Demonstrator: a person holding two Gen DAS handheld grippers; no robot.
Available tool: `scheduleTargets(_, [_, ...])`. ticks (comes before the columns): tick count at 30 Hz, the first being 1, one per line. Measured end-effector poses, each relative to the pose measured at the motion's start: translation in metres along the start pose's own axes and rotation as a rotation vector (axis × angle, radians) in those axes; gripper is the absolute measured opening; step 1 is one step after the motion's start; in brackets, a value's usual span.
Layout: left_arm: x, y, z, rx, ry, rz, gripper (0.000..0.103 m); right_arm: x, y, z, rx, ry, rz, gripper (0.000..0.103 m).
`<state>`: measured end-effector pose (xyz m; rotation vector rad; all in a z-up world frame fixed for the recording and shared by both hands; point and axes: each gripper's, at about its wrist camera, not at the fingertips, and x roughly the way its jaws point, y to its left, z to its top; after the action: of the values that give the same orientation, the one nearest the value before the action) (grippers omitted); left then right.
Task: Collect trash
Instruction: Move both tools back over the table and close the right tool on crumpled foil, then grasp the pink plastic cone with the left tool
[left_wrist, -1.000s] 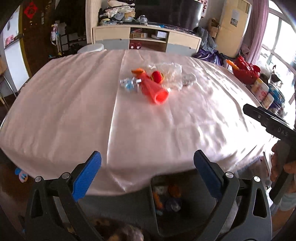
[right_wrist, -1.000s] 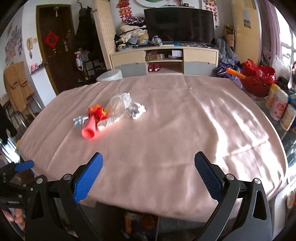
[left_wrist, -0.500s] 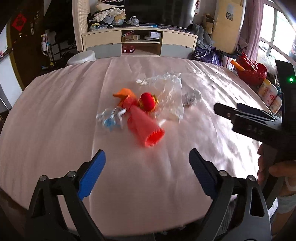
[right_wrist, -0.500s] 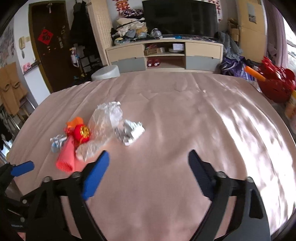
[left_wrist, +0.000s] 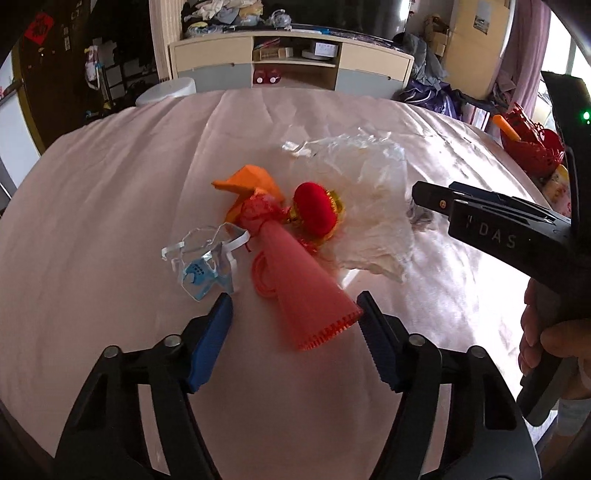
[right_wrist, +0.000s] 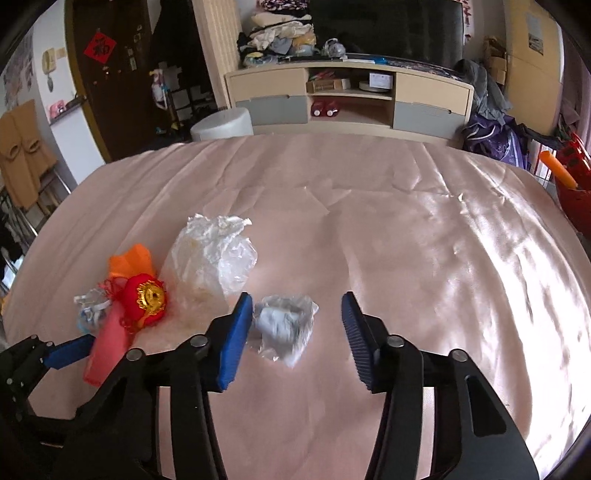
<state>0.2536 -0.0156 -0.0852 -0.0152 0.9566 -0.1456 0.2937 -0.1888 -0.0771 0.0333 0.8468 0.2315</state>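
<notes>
**Two open tongs, each closing in on a light piece of litter**

Left wrist view: the left gripper has its blue fingers apart, and the wide, serrated mouth of the red cone lies between their tips, nearer the right-hand one. It looks like thin moulded plastic: light, hollow, fairly stiff, and likely to roll or flatten if pinched across the open mouth. A grip further up the taper, where the wall is narrower, would probably hold better. Just beyond the left fingertip lies the clear blister wrapper, with blue print and white edges, springy and slippery by the look of it. Past the cone's narrow end sit the orange scrap and the red plush ornament with gold trim, soft and squeezable. Ahead and to the right spreads the crumpled clear bag, very light and limp, best taken by a bunched fold. All of it rests on the pink tablecloth. The right gripper comes in from the right, beyond the bag; its fingers cannot be read from this side.

Right wrist view: the right gripper is spread wide, and the crumpled grey-white wad lies between its fingers, almost touching the left one. It appears to be film or foil, weightless and compressible, so a pinch through its middle should do. The clear bag sits just ahead and left of the left finger, the ornament and cone further left, where the blue fingertips of the left gripper show at the frame's edge.
</notes>
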Motion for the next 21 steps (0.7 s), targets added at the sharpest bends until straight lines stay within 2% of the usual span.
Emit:
scheduleTargets(1, [-0.001, 0.001, 0.0, 0.004, -0.005, 0.0, 0.06, 0.0, 0.0, -0.001, -0.004, 0.0, 0.001, 0.041])
scheduleTargets(5, [-0.004, 0.007, -0.001, 0.0, -0.005, -0.026, 0.038, -0.004, 0.003, -0.004, -0.029, 0.004, -0.012, 0.023])
scheduleTargets(8, [-0.006, 0.008, -0.002, 0.001, -0.009, -0.034, 0.038, -0.008, 0.004, -0.01, -0.049, 0.004, -0.017, 0.016])
scheduleTargets(13, [-0.016, 0.007, -0.013, 0.026, -0.016, -0.041, 0.037, -0.028, 0.007, -0.021, -0.056, -0.003, -0.008, 0.011])
scheduleTargets(21, [-0.049, 0.002, -0.046, 0.057, -0.014, -0.069, 0.037, -0.072, 0.015, -0.045, -0.06, -0.037, 0.033, 0.009])
